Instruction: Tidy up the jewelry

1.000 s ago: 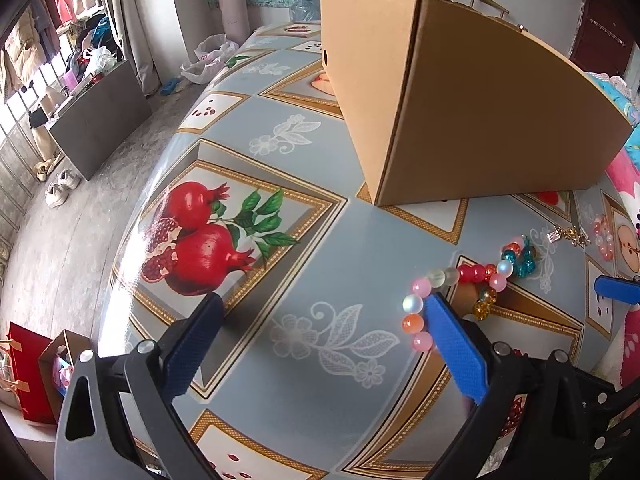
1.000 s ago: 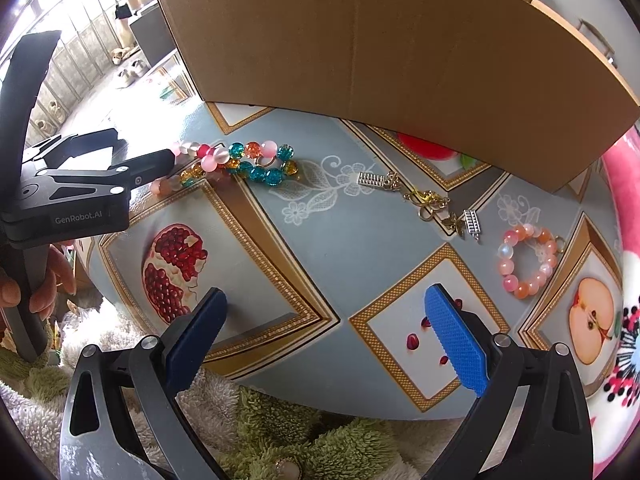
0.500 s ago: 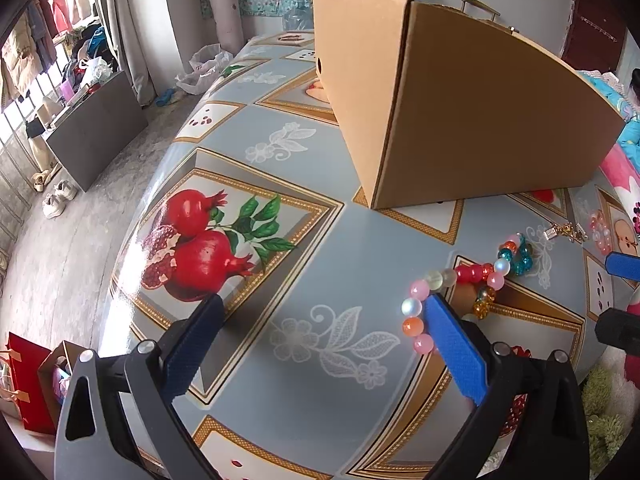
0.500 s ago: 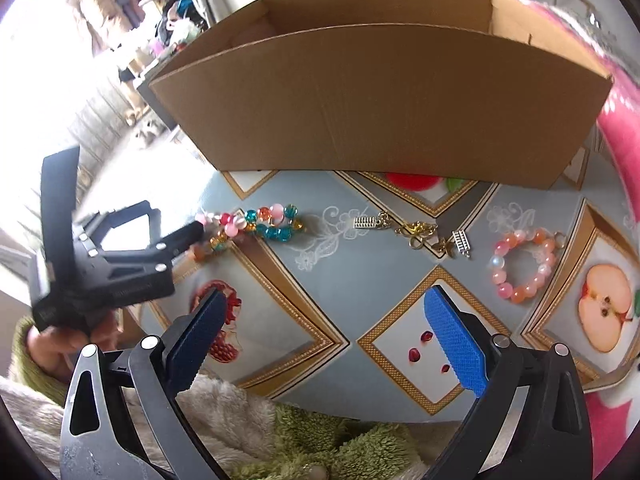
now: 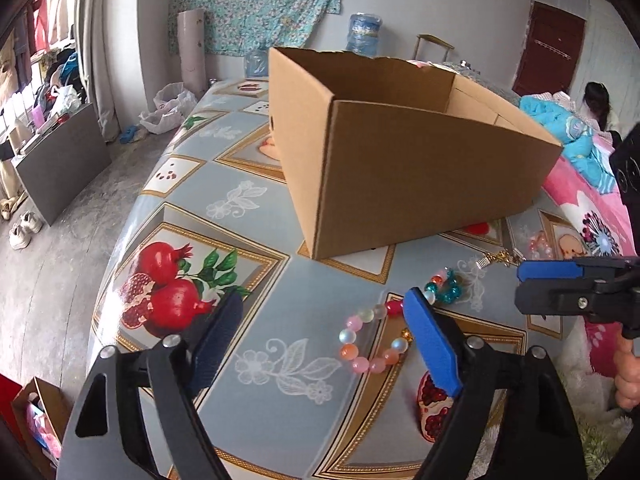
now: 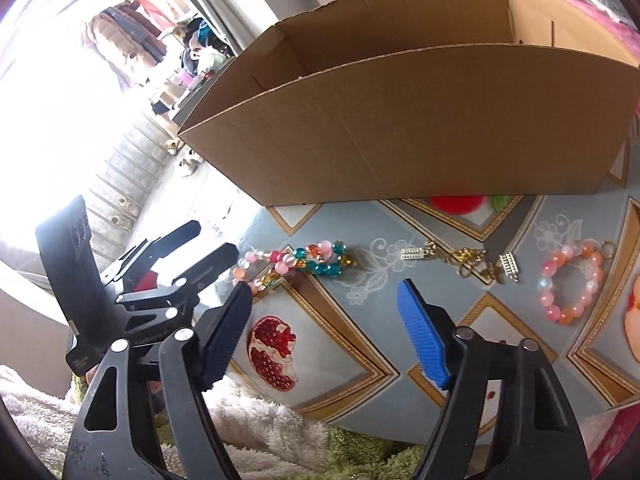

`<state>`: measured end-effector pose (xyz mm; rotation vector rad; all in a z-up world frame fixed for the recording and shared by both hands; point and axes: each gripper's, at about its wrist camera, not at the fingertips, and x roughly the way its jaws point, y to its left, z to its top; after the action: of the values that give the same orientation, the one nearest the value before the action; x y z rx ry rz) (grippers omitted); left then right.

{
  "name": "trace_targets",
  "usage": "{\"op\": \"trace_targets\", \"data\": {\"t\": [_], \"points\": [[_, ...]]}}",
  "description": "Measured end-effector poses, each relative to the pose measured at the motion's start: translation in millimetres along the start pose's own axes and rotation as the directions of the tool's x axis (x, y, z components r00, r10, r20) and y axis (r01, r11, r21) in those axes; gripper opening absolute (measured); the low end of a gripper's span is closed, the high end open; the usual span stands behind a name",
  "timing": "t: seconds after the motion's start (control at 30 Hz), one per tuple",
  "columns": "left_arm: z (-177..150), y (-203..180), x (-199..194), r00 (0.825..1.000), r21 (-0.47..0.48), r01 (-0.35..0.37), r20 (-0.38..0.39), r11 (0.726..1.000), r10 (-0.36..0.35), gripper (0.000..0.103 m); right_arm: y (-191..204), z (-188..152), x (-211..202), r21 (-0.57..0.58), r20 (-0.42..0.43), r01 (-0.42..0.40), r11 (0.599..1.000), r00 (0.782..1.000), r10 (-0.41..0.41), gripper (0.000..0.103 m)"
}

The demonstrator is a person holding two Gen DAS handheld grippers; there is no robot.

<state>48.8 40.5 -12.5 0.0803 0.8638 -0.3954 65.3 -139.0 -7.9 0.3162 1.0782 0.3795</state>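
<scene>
Jewelry lies on the patterned table in front of an open cardboard box. A pastel bead bracelet lies by the right finger of my left gripper; a teal and red bracelet is just beyond. The left jaws are closing with nothing between them. In the right wrist view, my right gripper hovers above the table's near edge, its jaws closing on nothing. Beyond it lie the mixed bead bracelets, a gold chain with charms and a pink-orange bracelet. The left gripper shows at the left.
A fluffy white and green blanket lies against the table's near edge. A hand holds the right gripper's handle. The table's left edge drops to a concrete floor. A person sits far back on the right.
Both grippers have risen and tilted up, so the inside of the box now shows. Both pairs of jaws stand narrower than before. The jewelry has not moved.
</scene>
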Motion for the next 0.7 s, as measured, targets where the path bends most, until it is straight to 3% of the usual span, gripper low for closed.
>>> {"op": "trace_targets", "data": {"t": [0.23,0.4,0.53,0.7], "points": [[-6,-20,18,0.996,0.147,0.008,-0.094,0.989,0.006,0.039,2,3,9,-0.009,-0.035,-0.018,1.000,0.999,0.017,0.056],[-8,-22,26,0.991,0.178,0.003,-0.133,0.984,0.021,0.030,-1,3,4,-0.007,-0.033,-0.016,1.000,0.999,0.016,0.055],[-8,-29,28,0.993,0.211,0.005,-0.119,0.977,0.021,0.010,-3,3,5,0.005,-0.030,-0.017,1.000,0.999,0.017,0.053],[-4,-42,23,0.996,0.252,-0.022,-0.073,0.967,0.042,0.009,-4,0,1,0.004,-0.015,-0.014,1.000,1.000,0.014,0.052]]}}
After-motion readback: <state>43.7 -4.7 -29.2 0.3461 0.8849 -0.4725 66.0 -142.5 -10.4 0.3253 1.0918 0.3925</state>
